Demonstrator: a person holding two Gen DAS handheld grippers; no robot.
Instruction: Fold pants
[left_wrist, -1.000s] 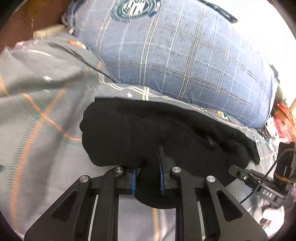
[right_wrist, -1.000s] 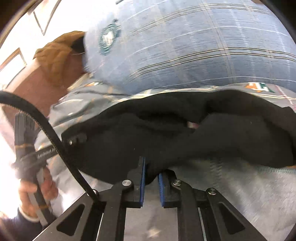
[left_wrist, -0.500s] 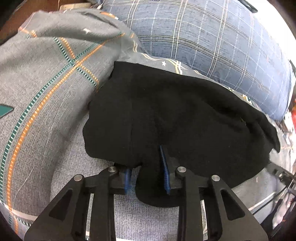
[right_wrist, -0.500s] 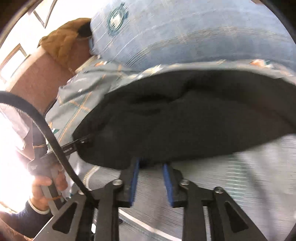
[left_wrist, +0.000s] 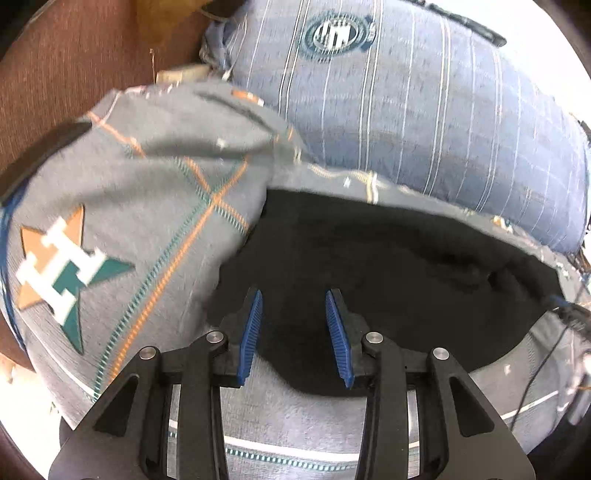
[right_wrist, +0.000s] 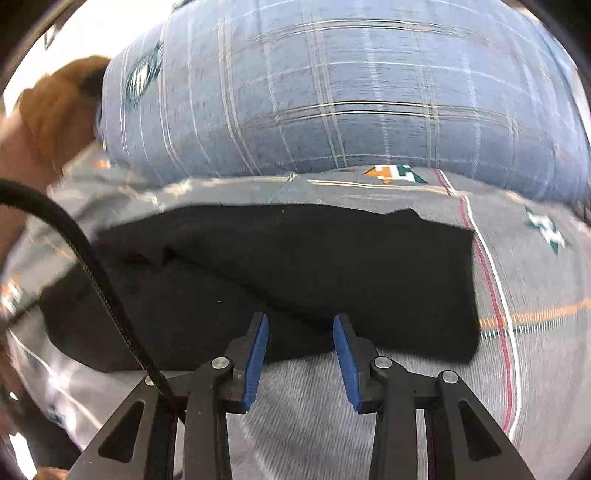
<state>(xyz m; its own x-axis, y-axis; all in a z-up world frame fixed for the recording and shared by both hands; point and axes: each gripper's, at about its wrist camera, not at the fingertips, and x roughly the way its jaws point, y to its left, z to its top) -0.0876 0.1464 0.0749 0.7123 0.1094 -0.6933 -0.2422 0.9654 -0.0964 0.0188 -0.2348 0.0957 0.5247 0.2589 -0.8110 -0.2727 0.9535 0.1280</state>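
Now both grippers, left gripper (left_wrist: 293, 299) and right gripper (right_wrist: 300, 325), gape wide, gripping nothing; one black pants (left_wrist: 388, 273) bundle lies on the grey bedsheet (left_wrist: 122, 206), below one blue pillow (left_wrist: 424, 110)

Both fisheye views bend hard at their dark circular rims. Daylight burns the corners out to white, strongest upper right in the left wrist view. Motion blur smears the grey patterned bedsheet (right_wrist: 535, 295), and the folded black fleece pants (left_wrist: 388, 266) read as near-featureless shadow.
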